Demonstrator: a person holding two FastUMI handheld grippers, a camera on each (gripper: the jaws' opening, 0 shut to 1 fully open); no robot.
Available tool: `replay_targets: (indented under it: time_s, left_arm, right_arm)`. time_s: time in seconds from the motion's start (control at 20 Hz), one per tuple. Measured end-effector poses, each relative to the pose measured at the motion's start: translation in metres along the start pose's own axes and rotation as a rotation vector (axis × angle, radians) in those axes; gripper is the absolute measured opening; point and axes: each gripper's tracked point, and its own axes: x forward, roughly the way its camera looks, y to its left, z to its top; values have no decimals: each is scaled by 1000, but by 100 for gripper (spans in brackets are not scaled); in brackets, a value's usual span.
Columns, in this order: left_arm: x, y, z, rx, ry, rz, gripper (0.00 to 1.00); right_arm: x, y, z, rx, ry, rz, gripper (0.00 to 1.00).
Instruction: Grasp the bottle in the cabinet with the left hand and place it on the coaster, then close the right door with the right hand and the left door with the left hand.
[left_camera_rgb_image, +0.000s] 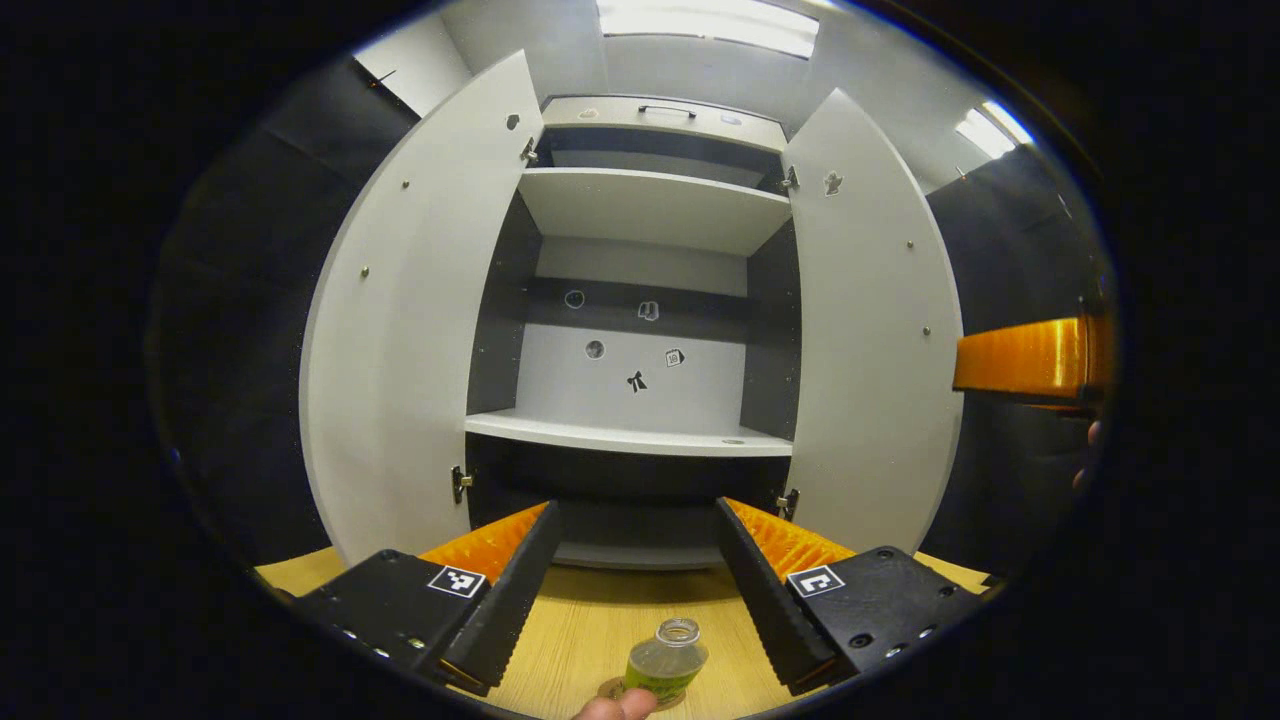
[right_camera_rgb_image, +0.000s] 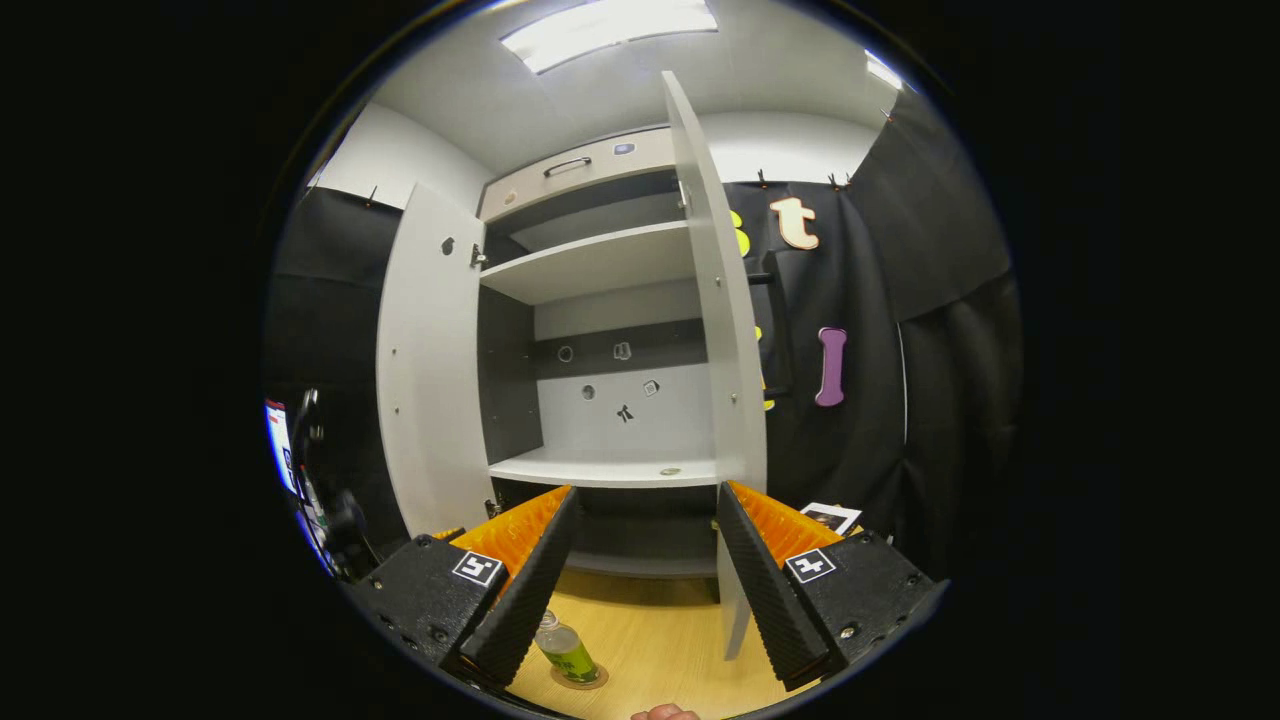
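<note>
A small clear bottle with a green label stands upright on a round coaster on the wooden table, in front of the cabinet. My left gripper hangs open above and behind it, nothing between its fingers. In the right gripper view the bottle on its coaster sits low left, partly behind my left finger. My right gripper is open, near the edge of the right door. Both doors stand wide open: left door, right door.
The cabinet shelves hold nothing but small stickers on the back wall. The other gripper's body shows at the right edge of the left gripper view. A card lies on the table at right. A finger shows at the bottom.
</note>
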Motion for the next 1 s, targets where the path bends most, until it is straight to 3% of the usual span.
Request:
replay_targets:
  time_s: [0.25,0.45,0.6,0.75,1.0]
  left_arm:
    - [-10,12,28,38,4,3,93]
    - [-18,5,49,39,-25,-19,94]
    - [-22,-1,56,27,-41,-30,93]
    - [-25,0,55,17,-47,-23,94]
    - [-29,14,44,8,-24,13,93]
  right_arm:
    - [-4,13,-27,63,40,63,85]
    - [-17,-6,-23,62,4,22,85]
    - [-23,-38,-17,22,25,-25,84]
    - [-25,-70,15,106,15,-39,85]
    - [-22,-145,53,117,-25,-192,84]
